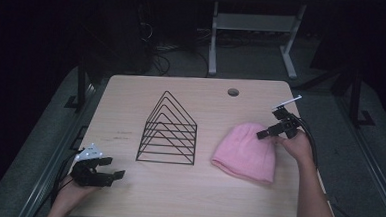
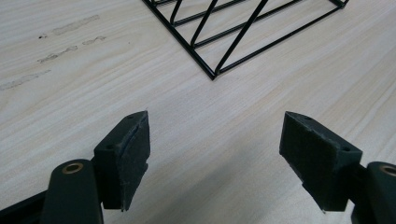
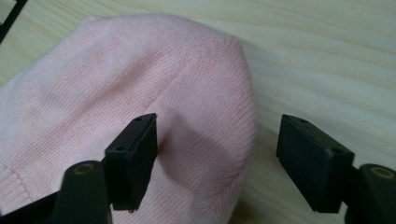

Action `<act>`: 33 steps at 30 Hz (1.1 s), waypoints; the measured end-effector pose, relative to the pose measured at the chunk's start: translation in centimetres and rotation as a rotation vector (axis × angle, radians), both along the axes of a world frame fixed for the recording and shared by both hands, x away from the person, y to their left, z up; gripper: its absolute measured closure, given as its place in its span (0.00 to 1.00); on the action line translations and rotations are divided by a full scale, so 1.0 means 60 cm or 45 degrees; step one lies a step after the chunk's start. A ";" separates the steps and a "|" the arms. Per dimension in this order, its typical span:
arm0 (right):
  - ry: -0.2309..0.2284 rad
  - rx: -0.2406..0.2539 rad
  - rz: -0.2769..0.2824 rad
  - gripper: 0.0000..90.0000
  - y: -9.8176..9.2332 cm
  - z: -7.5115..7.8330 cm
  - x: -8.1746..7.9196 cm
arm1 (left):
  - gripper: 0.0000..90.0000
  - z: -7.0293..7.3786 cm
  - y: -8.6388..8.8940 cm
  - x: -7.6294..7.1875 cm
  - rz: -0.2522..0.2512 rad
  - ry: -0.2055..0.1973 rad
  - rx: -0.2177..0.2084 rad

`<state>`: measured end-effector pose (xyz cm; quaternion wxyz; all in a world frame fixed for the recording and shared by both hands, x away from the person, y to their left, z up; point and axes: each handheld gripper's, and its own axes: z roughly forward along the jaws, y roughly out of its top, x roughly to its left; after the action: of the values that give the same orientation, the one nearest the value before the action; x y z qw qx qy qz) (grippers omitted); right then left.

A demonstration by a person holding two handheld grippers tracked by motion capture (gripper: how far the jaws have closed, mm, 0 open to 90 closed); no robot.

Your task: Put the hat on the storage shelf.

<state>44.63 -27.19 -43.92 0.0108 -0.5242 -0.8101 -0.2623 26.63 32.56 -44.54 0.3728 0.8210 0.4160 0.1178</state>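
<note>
Table [image 1: 126, 195] carried a wire rack [image 1: 169, 130] near its centre. Hat [image 1: 246, 151], pink knit, lay flat just right of the rack, brim toward the person. Right gripper [image 1: 269, 131] sat at the hat's crown edge, jaws wide, one pad [image 3: 133, 158] over the knit and one over bare wood, probably straddling the edge for a pinch. Left gripper [image 1: 111, 168], left of the rack and near the front edge, pointed at its corner, jaws wide and empty, likely parked.
</note>
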 end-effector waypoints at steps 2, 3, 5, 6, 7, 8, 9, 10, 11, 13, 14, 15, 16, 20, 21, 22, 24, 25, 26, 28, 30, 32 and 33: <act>0.013 0.000 0.001 0.40 0.001 -0.003 0.001 | 0.28 0.000 0.000 0.001 -0.009 0.002 0.010; 0.013 0.000 0.001 0.40 0.001 -0.003 0.001 | 0.28 0.000 0.000 0.001 -0.009 0.002 0.010; 0.028 -0.001 0.006 0.49 0.002 -0.006 0.002 | 0.27 0.000 0.000 0.002 -0.012 0.001 0.014; 0.034 0.017 0.014 0.54 0.003 -0.007 0.002 | 0.28 0.000 0.000 0.002 -0.014 0.001 0.014; 0.034 0.017 0.014 0.54 0.003 -0.007 0.002 | 0.28 0.000 0.000 0.002 -0.014 0.001 0.014; 0.047 0.026 0.021 0.58 0.004 -0.009 0.004 | 0.28 -0.001 0.000 0.002 -0.008 0.001 0.006; 0.050 0.021 0.021 0.58 0.005 -0.010 0.004 | 0.27 -0.001 -0.001 0.001 -0.007 0.003 0.007; 0.051 0.020 0.017 0.59 0.006 -0.011 0.005 | 0.28 -0.001 0.000 0.001 -0.012 0.004 0.015; 0.051 0.020 0.017 0.59 0.006 -0.011 0.005 | 0.27 -0.001 0.000 0.001 -0.012 0.004 0.015; 0.057 0.028 0.008 0.61 0.008 -0.013 0.004 | 0.28 0.000 -0.002 0.001 -0.013 0.000 0.014; 0.049 0.036 0.000 0.64 0.009 -0.015 0.001 | 0.28 0.000 -0.003 0.001 -0.012 -0.001 0.012; 0.049 0.036 0.000 0.64 0.009 -0.015 0.001 | 0.28 0.000 -0.003 0.001 -0.012 -0.001 0.012; 0.047 0.054 -0.006 0.67 0.008 -0.017 0.000 | 0.28 -0.001 -0.003 0.001 -0.011 0.002 0.012; 0.053 0.093 -0.013 0.74 0.003 -0.019 -0.002 | 0.28 -0.002 -0.003 0.002 -0.015 0.004 0.021; 0.053 0.093 -0.013 0.74 0.003 -0.019 -0.002 | 0.28 -0.002 -0.003 0.002 -0.015 0.004 0.021; 0.047 0.101 -0.008 0.76 0.001 -0.020 -0.002 | 0.28 -0.002 -0.003 0.001 -0.013 0.004 0.018; 0.050 0.121 -0.006 0.78 -0.001 -0.020 -0.002 | 0.28 -0.002 -0.004 0.001 -0.012 0.009 0.012; 0.051 0.122 -0.004 0.79 -0.002 -0.020 -0.002 | 0.28 -0.002 -0.004 0.001 -0.012 0.009 0.012; 0.049 0.122 -0.004 0.80 -0.002 -0.019 -0.002 | 0.28 -0.001 -0.005 0.002 -0.021 0.005 0.017; 0.047 0.125 -0.004 0.81 -0.002 -0.019 -0.003 | 0.28 -0.001 -0.004 0.002 -0.020 0.004 0.016; 0.054 0.136 -0.009 0.82 -0.004 -0.018 -0.003 | 0.28 -0.001 -0.003 0.002 -0.016 0.006 0.009; 0.050 0.135 -0.006 0.82 -0.004 -0.015 -0.004 | 0.28 -0.002 -0.002 0.002 -0.010 0.006 0.007; 0.046 0.131 -0.003 0.82 -0.004 -0.015 -0.004 | 0.28 -0.002 -0.001 0.002 -0.009 0.006 0.005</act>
<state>44.37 -27.43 -44.80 0.0522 -0.5286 -0.7945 -0.2941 26.72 32.47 -44.64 0.3706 0.8235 0.4138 0.1154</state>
